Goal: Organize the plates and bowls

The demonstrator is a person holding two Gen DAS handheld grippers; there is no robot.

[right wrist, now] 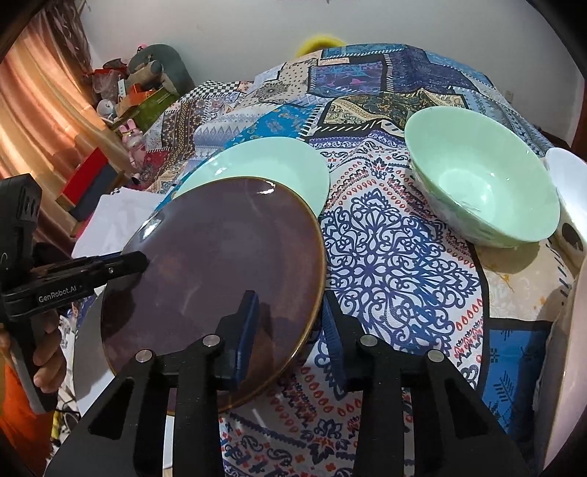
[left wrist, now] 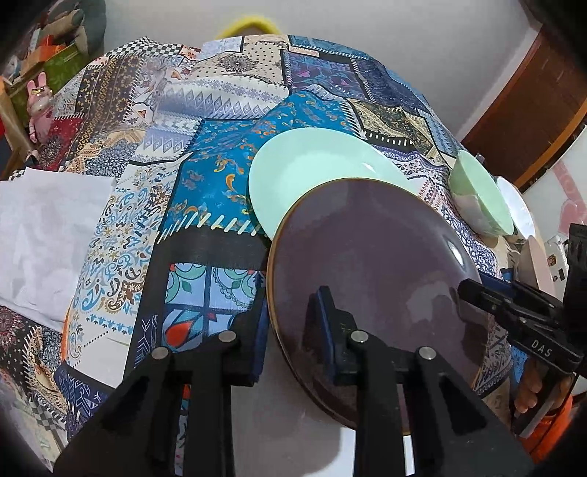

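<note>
The round dark purple glazed plate point(right wrist: 205, 264) looks glossy and smooth, with bright glints. The pale green plate point(left wrist: 315, 165) and pale green bowl point(right wrist: 484, 187) shine like ceramic. The patchwork-print tablecloth point(left wrist: 205, 121) is matt woven cloth. White crumpled paper sheet point(left wrist: 47, 235) looks dull.

Patchwork tablecloth point(left wrist: 227, 121) covers the table. White cloth point(left wrist: 47, 235) lies at its left edge. Pink bunny toy point(left wrist: 38, 104) beside green box point(left wrist: 64, 62). Curtain point(right wrist: 33, 110), wooden door point(left wrist: 532, 121), yellow object point(left wrist: 253, 25) behind table.

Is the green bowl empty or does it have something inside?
Empty. The right wrist view looks straight into the green bowl, and only its smooth, shiny inner surface shows. It stands upright on the tablecloth.
</note>
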